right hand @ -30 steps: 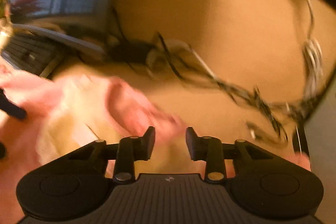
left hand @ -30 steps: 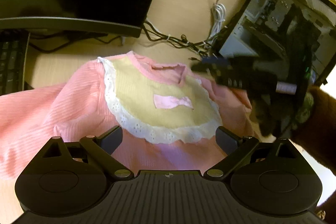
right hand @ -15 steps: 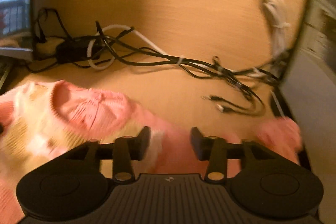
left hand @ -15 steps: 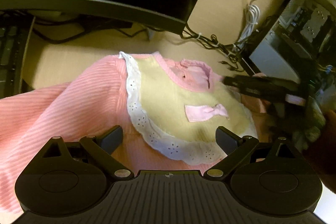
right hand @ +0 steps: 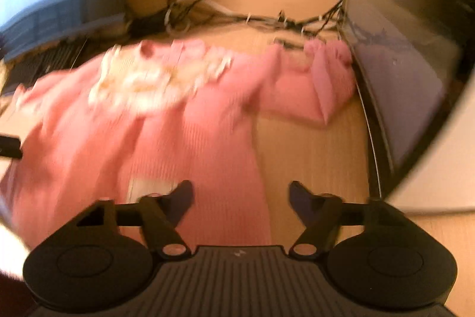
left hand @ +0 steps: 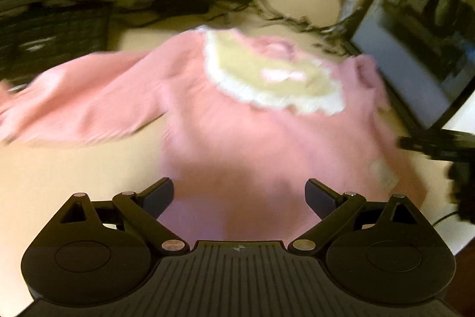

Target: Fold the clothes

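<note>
Left wrist view: my left gripper [left hand: 239, 195] has just been closing slightly but stands wide and empty over the pink sweater [left hand: 267, 138], spread flat on the desk [left hand: 59, 183]. Right wrist view: my right gripper [right hand: 241, 199], jaws just narrowing, holds nothing, straddling the sweater's side edge. I judge I'm lining up the first fold; next, pinch a sleeve [right hand: 323, 85].

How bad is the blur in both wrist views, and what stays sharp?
Left wrist: pink sweater and cables smeared by motion; the gripper's own fingers crisp. Right wrist: the sweater's bib streaked, warm orange cast, fisheye bending the computer case.
</note>
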The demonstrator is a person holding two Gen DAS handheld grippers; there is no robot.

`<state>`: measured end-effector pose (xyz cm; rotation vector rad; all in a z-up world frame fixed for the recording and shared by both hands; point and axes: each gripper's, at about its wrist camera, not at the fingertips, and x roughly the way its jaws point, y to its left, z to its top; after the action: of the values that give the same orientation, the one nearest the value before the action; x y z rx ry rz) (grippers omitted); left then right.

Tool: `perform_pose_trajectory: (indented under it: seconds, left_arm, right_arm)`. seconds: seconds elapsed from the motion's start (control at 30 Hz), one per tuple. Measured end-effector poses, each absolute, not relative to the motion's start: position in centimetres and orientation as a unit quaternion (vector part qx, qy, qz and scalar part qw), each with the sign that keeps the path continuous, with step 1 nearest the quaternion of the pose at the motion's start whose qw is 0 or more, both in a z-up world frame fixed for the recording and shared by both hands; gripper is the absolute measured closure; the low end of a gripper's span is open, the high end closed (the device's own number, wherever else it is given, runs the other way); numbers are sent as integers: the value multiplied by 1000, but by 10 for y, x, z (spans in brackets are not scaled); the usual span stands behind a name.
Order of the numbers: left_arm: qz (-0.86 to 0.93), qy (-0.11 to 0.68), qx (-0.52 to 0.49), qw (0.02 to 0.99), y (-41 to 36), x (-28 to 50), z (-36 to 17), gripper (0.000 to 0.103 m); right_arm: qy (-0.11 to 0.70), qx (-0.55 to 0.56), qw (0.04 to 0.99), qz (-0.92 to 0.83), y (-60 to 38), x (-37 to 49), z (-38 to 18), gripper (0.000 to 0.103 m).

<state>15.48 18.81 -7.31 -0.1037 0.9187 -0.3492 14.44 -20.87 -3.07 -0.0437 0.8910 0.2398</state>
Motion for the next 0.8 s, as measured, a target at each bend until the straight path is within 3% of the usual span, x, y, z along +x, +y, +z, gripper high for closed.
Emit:
perform_pose_trajectory:
  seconds: [0.03,0.07,0.17,0.2,0.23,0.3,0.37,0.43,0.47,0.5,0.57,0.7,0.8]
  left_arm:
    - [-148,448,-43,881,190,148,-76,27]
    - [-128,455,-36,880,192,140,-79,44]
    - [-95,452,-55,885,198,128,-82,37]
    - [-88,450,-66,886,200,127,-83,33]
    - [-82,446,-74,888,200,126,-85,31]
    - [-74,438,-76,893,198,128,-86,30]
    - [-68,438,-60,895,193,128,-86,35]
    - [-61,439,-40,895,187,128,-85,56]
    - [-58,441,-28,895,186,126,-84,70]
    - [-54,443,-15,895,186,122,-84,75]
    - [-46,449,7,892,187,115,-84,75]
    - [-28,463,13,886,204,105,-79,62]
    - [-20,454,-35,890,228,102,-67,53]
  right_arm:
    - [436,-15,891,122,-212,139,-33,45]
    - [442,-7,888,129,-215,135,-36,45]
    - [436,-18,890,134,-215,125,-41,46]
    - [432,-29,891,137,-213,123,-41,59]
    - [430,-36,891,140,-211,123,-41,81]
    - [433,-38,888,152,-210,121,-37,94]
    - [434,-49,887,152,-213,115,-34,95]
    - [438,-60,885,146,-218,109,-33,95]
    - [444,-66,881,148,-221,106,-34,94]
    - [445,-73,880,151,-224,103,-34,93]
    - [449,-83,876,155,-228,100,-30,86]
    - [430,-81,886,151,-235,105,-14,62]
    - [398,-36,904,153,-236,121,3,38]
